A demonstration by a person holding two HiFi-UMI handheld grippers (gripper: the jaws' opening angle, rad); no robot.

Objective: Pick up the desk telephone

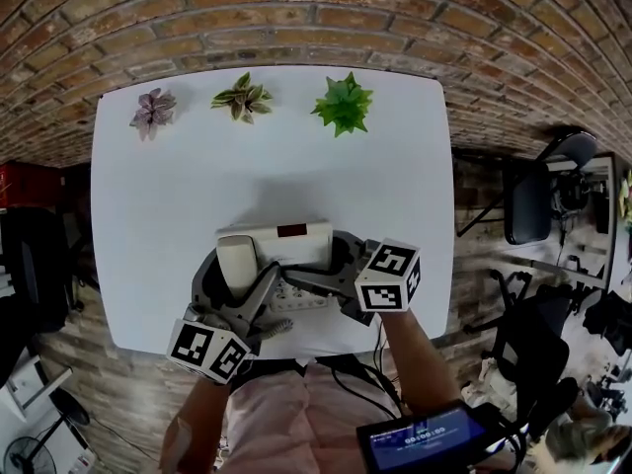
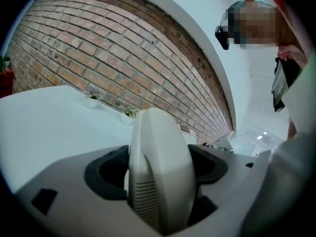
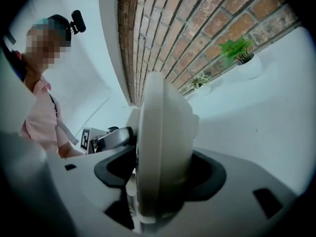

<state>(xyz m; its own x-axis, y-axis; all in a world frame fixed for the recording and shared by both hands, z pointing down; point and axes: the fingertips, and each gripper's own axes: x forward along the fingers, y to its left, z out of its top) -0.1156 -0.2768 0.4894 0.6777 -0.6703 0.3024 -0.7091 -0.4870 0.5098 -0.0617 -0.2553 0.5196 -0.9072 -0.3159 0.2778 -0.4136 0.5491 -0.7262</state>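
The left gripper (image 1: 240,286) is clamping the cream handset (image 2: 158,167) at the left of the desk telephone (image 1: 286,250). The right gripper (image 1: 326,270) is squeezing its right edge. The phone is lying between them over the near edge of the white table (image 1: 178,186).

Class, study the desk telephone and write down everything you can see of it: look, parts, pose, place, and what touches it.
The desk telephone is off-white and plastic-looking, with a handset lying along its left side, a dark reddish strip on the far edge, a keypad and a coiled cord at its near side. It is by the near edge of the white table. The left gripper clamps the handset side, the right gripper the right side. Whether it is clear of the tabletop cannot be told.
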